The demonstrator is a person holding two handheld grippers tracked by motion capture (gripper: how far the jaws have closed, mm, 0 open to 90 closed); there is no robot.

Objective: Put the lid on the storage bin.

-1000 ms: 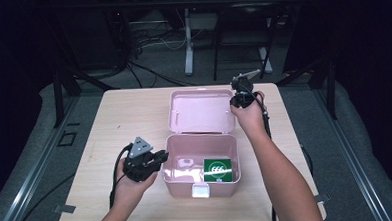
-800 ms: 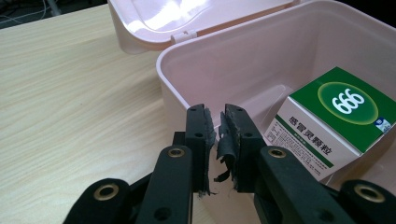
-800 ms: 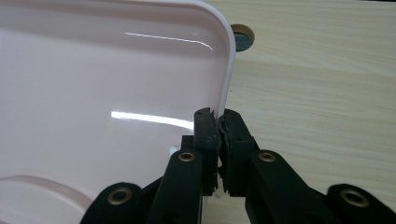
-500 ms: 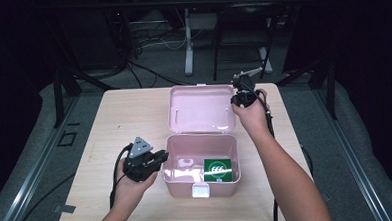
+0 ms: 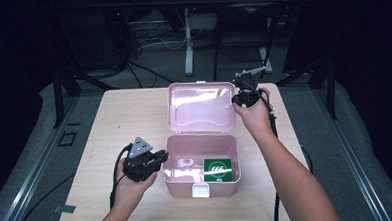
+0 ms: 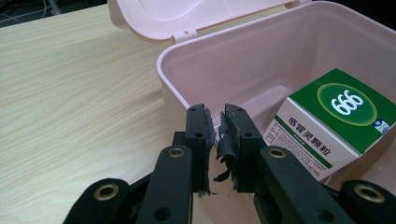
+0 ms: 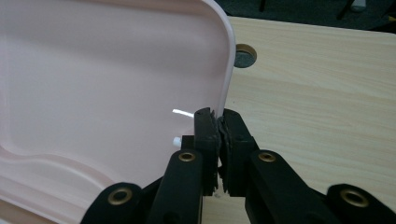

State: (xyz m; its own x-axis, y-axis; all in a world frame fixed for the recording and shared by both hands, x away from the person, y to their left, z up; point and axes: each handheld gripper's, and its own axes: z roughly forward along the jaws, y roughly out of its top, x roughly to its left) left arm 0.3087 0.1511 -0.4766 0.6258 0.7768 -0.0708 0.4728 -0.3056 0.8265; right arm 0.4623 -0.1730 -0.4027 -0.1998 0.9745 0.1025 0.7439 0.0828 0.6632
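The pink box (image 5: 201, 165) sits near the table's (image 5: 109, 119) front edge. The left hand-held gripper (image 6: 215, 135) pinches its left wall; the right hand-held gripper (image 7: 218, 128) clamps the raised lid's (image 7: 102, 93) right edge.

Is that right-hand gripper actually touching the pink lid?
Touching. In the right gripper view, the right gripper has its jaws closed on the edge of the pink lid, the rim running down between them with no gap visible.
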